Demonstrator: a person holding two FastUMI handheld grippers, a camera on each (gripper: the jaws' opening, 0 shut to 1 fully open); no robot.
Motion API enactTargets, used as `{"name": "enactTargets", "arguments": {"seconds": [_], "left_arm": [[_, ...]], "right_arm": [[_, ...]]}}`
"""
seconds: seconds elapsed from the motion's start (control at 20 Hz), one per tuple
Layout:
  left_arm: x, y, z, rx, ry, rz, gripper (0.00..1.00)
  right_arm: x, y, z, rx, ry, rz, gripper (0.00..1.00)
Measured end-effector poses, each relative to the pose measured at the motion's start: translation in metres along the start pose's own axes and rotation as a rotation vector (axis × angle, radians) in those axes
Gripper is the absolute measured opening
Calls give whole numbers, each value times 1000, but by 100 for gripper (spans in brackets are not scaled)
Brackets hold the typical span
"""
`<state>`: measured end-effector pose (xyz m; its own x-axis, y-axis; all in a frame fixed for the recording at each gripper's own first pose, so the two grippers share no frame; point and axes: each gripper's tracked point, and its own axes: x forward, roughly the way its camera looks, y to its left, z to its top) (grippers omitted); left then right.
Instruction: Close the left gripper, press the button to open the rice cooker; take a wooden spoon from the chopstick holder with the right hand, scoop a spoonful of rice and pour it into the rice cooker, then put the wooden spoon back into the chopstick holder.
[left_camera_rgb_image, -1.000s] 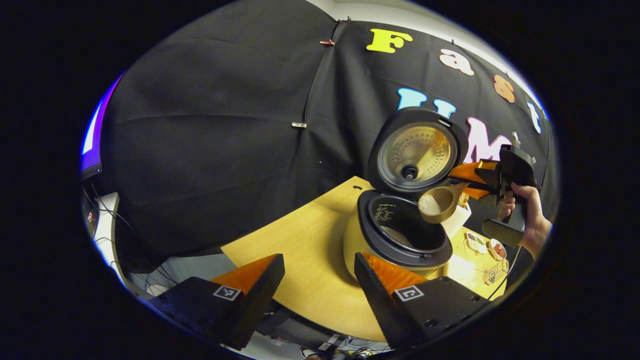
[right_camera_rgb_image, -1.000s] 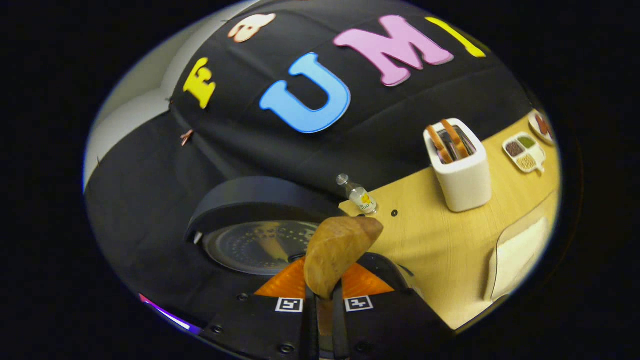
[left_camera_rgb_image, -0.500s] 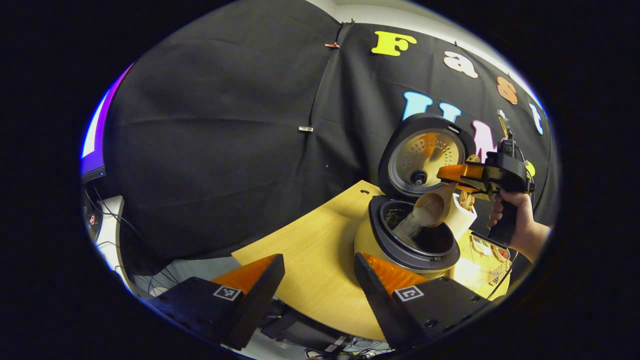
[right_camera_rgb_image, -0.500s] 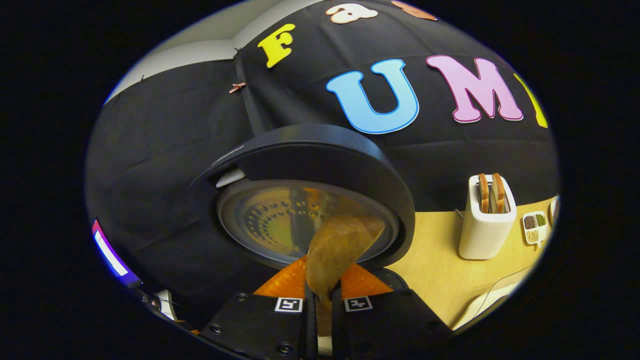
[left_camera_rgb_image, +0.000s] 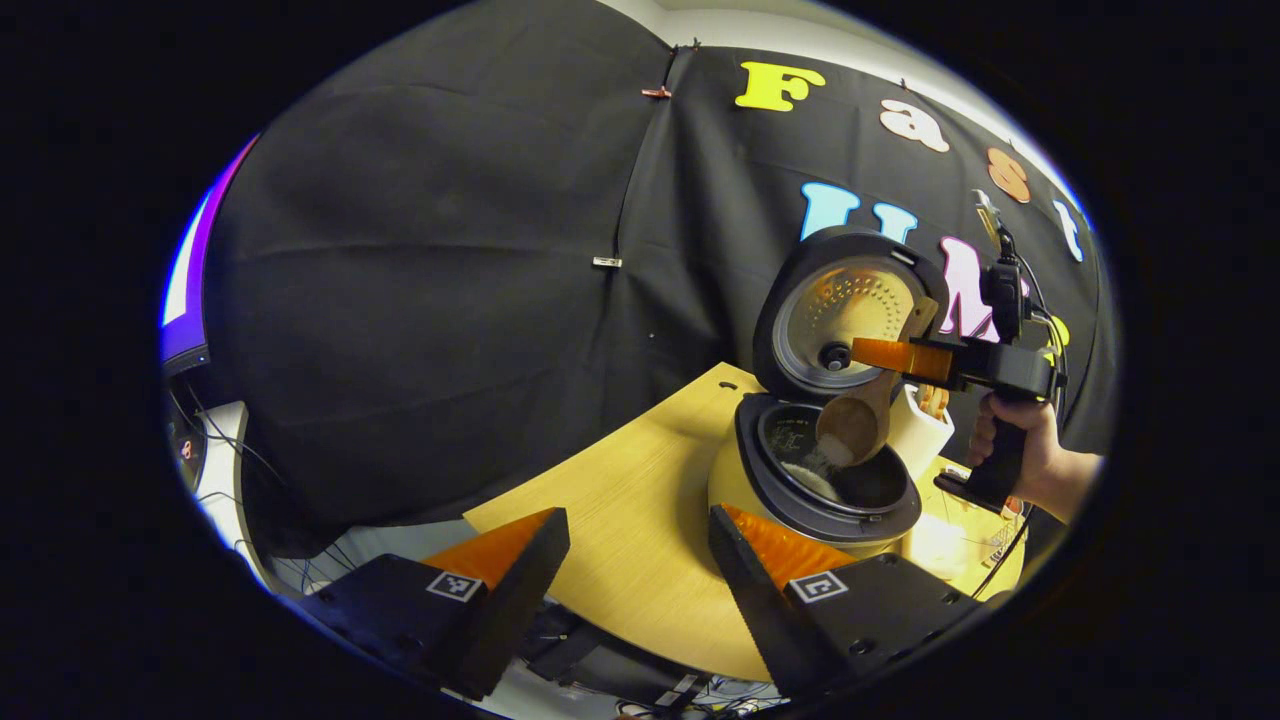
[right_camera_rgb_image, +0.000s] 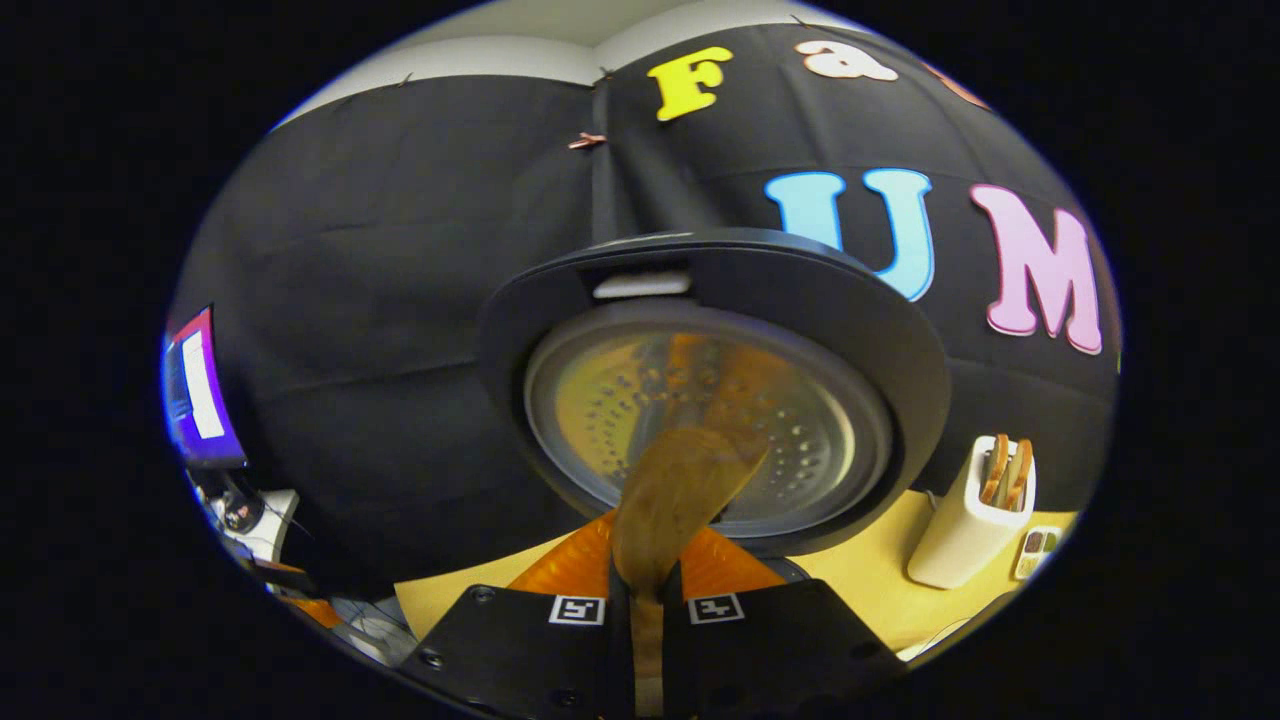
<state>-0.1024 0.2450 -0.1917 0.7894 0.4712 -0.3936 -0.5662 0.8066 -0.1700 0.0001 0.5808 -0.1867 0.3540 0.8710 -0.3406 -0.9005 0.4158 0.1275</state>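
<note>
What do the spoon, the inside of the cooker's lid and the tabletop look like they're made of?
The spoon looks like wood: matte brown with faint grain. The lid's inner plate seems to be metal: it shines, mirrors nearby colours and carries rows of small dimples or holes. The tabletop looks like pale wood or a wood-look laminate, with fine straight grain lines and a smooth finish; which one I can't tell.

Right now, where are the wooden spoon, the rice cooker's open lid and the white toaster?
round-bowled wooden spoon (left_camera_rgb_image: 850, 430), left gripper view, on its tipped bowl.
black rice cooker's raised round lid (right_camera_rgb_image: 700, 425), right gripper view, on its metal inner plate.
white boxy toaster (right_camera_rgb_image: 958, 545), right gripper view, on its side wall.
</note>
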Motion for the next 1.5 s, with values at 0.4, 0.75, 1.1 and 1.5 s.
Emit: {"name": "enactTargets", "arguments": {"seconds": [0.4, 0.75, 1.1, 1.5], "left_arm": [[-7, -3, 1, 5, -12, 3, 95], [-20, -29, 13, 82, -55, -31, 92], [-29, -65, 11, 74, -69, -81, 92], [-45, -60, 5, 77, -69, -66, 95]], "right_arm": [[-11, 27, -25, -191, 50, 86, 16], [-31, -15, 0, 77, 28, -12, 15], [-55, -39, 25, -31, -64, -42, 15], [-41, 43, -16, -298, 8, 165, 15]]}}
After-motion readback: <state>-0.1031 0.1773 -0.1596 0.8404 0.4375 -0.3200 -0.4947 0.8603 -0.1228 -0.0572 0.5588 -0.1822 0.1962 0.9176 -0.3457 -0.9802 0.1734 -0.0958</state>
